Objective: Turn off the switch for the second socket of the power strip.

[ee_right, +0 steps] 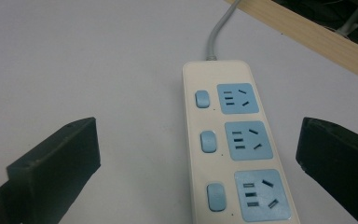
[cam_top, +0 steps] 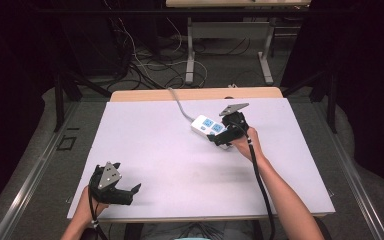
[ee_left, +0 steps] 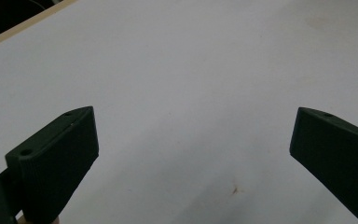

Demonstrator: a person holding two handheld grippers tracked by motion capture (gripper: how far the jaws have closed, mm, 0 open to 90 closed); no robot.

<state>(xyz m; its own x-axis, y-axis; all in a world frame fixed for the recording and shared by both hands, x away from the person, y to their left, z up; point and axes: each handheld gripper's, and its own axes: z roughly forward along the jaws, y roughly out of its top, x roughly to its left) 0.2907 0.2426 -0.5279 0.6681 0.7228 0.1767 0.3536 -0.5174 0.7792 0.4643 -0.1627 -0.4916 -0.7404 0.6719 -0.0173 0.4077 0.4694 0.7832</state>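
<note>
A: High view first. Where does the power strip (cam_top: 209,127) sit?

B: On the white worktop (cam_top: 170,150), right of centre and nearer the far edge than the near one. It lies slantwise. Its grey cable (cam_top: 178,102) runs from its far end over the far edge, past the bare wooden strip there.

A: And the right gripper (cam_top: 222,136)?

B: Over the near end of the strip, covering that end. The person's right hand (cam_top: 243,142) holds it, forearm coming in from the near right corner. A black cable trails back along the forearm.

A: The left one?

B: The left gripper (cam_top: 130,192) is close to the near left corner of the worktop, well apart from the strip, jaws pointing right. They stand parted with nothing between them.

A: Left gripper view?

B: Both black jaws spread wide, bare white worktop between them. A small brownish mark (ee_left: 235,189) lies on the surface near the bottom. A wooden edge shows at the top left corner.

A: Right gripper view?

B: Jaws released, wide apart, one on each side of the strip. The strip lies between them, nearer the right jaw, touching neither. Three blue sockets (ee_right: 248,140) in a row, each with a blue switch (ee_right: 208,140) beside it. Cream body; the cable leaves from the far end.
</note>
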